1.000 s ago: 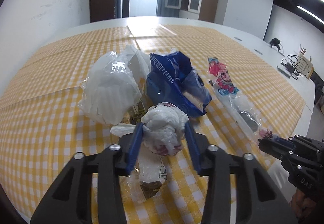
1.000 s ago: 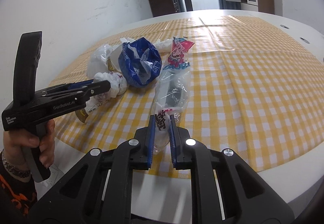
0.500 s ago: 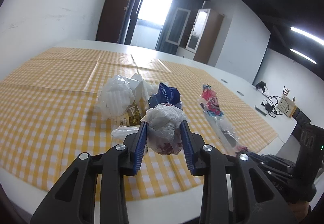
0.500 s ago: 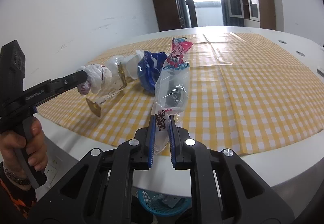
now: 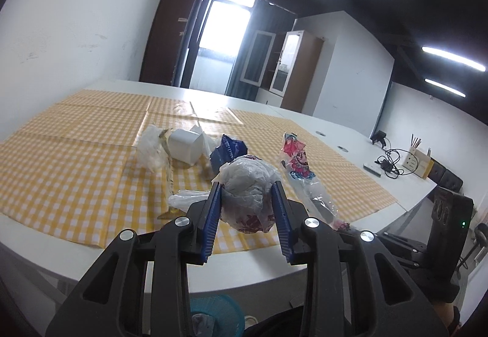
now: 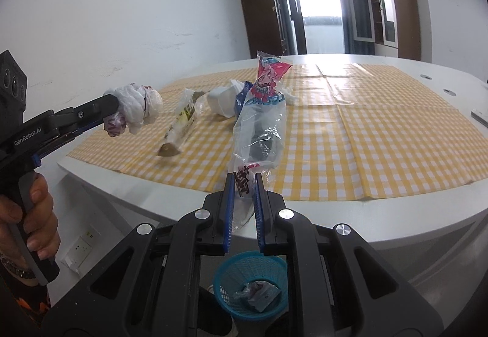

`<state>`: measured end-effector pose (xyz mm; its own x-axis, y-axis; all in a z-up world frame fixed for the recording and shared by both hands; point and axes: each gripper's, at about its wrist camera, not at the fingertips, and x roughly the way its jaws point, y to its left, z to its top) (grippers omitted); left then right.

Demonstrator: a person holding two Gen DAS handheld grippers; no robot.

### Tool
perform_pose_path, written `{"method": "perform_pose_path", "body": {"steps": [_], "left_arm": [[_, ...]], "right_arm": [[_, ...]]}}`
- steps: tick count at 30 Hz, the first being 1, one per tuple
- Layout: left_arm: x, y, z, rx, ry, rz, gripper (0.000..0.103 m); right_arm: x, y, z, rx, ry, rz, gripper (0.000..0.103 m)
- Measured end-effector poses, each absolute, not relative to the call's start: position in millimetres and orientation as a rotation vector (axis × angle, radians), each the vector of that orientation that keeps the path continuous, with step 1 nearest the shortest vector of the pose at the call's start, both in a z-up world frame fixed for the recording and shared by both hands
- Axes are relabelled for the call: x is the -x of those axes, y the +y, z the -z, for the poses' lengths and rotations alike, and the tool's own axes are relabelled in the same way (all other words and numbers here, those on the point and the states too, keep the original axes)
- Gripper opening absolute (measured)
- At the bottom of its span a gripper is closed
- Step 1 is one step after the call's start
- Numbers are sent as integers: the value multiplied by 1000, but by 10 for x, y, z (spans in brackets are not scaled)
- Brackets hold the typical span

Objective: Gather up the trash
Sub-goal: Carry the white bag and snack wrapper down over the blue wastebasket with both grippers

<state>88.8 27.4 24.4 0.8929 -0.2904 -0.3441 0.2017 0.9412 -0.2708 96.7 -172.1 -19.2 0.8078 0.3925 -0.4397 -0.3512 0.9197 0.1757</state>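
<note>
The left claw (image 5: 247, 206), its jaws just tightened on a crumpled bag (image 5: 247, 193), and the right claw (image 6: 242, 193), pinching a long wrapper (image 6: 259, 126), have lifted both off the table (image 6: 381, 227), ready for the bin (image 6: 251, 282) below.

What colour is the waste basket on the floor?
Blue; the waste basket shows best in the right wrist view.

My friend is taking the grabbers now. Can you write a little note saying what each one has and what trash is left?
Left tool: shut on the crumpled white bag, lifted off the table.
Right tool: shut on the end of the long clear wrapper, also lifted.
Blue basket on the floor below already has some trash in it.
On the checked cloth remain: blue bag, white box, a clear bag, a thin wrapper.
Next, probably: drop both pieces in the basket, then fetch the rest.
</note>
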Motion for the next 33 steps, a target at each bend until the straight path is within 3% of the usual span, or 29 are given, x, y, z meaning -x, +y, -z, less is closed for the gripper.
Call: {"method": "perform_pose_path", "body": {"steps": [17, 33], "left_arm": [[-72, 312, -227, 211, 404, 245, 32], [355, 306, 540, 246, 592, 258, 31]], "right_arm": [[-252, -1693, 266, -33, 465, -453, 11], [431, -1549, 805, 53, 580, -574, 10]]}}
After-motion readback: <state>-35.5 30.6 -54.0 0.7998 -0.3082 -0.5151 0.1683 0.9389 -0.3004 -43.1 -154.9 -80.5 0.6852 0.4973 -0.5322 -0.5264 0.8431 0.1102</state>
